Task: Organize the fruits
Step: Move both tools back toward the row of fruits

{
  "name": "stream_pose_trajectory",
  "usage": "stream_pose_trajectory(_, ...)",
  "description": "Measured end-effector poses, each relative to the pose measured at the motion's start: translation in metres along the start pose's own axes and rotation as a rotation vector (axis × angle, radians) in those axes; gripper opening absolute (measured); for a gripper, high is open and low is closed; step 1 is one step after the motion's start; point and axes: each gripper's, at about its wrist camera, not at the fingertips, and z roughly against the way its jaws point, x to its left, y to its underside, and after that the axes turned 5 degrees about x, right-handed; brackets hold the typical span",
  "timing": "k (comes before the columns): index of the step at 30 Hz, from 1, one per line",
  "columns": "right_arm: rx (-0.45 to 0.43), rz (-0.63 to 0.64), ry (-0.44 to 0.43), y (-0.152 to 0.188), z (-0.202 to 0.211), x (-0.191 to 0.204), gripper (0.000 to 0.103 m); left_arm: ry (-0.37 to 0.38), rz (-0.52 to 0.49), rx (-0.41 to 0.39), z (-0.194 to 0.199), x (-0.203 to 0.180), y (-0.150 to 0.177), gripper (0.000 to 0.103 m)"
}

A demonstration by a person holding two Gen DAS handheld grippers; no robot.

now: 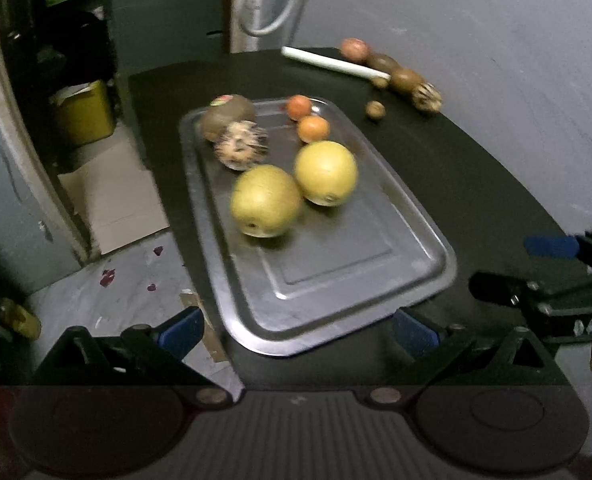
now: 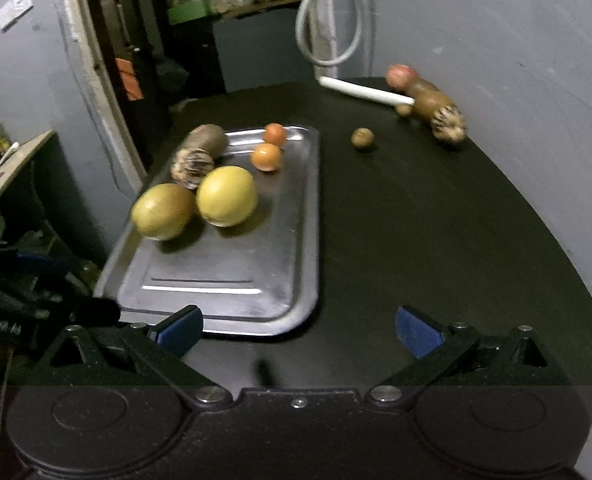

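The dark table [image 2: 435, 240] spreads out ahead of both claws. On it, straight ahead of the left claw [image 1: 299, 330] and ahead and to the left of the right claw [image 2: 299, 330], lies the metal tray [image 1: 335, 272], its near end bare. Both claws are released, their blue pads spread wide with nothing between them; the left claw hangs over the tray's near edge, the right claw over bare table just beside the tray's near right corner. At the tray's far half, two large yellow fruits [image 1: 266, 202] sit touching each other. Beyond them, on the far left of the tray, a brown fruit with a sticker [image 1: 228, 114] lies against a spiky pale fruit [image 1: 240, 146]. Two small orange fruits [image 1: 313, 128] sit close together at the far right of the tray. Well beyond the tray, at the table's far right edge, a row of fruits [image 2: 431, 102] lies next to a white stick [image 2: 365, 90], with a small round brown fruit [image 2: 362, 138] apart from them on the table.
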Motion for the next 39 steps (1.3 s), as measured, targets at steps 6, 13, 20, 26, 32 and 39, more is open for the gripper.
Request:
stream_pose_trajectory(6, 0.011, -0.037, 0.047, 0.000, -0.001, -0.012, 0.102, 0.023, -0.057, 0.014, -0.007, -0.021, -0.008, 0.102)
stream_pose_trajectory(13, 0.017, -0.096, 0.125, 0.000, -0.008, -0.033, 0.102, 0.072, -0.059, 0.034, -0.019, -0.039, -0.025, 0.102)
stream_pose_trajectory(20, -0.036, -0.147, 0.184, -0.009, -0.014, -0.058, 0.102, 0.095, -0.061, 0.043, -0.035, -0.055, -0.055, 0.102)
stream_pose_trajectory(26, -0.095, -0.212, 0.219, -0.028, -0.025, -0.086, 0.102, 0.087, -0.037, 0.024, -0.055, -0.064, -0.096, 0.102)
stream_pose_trajectory(32, -0.135, -0.249, 0.188, -0.070, -0.044, -0.119, 0.102, 0.058, -0.051, -0.009, -0.080, -0.069, -0.137, 0.102)
stream_pose_trajectory(39, -0.149, -0.249, 0.138, -0.126, -0.082, -0.143, 0.102, 0.022, -0.085, -0.024, -0.115, -0.075, -0.177, 0.102)
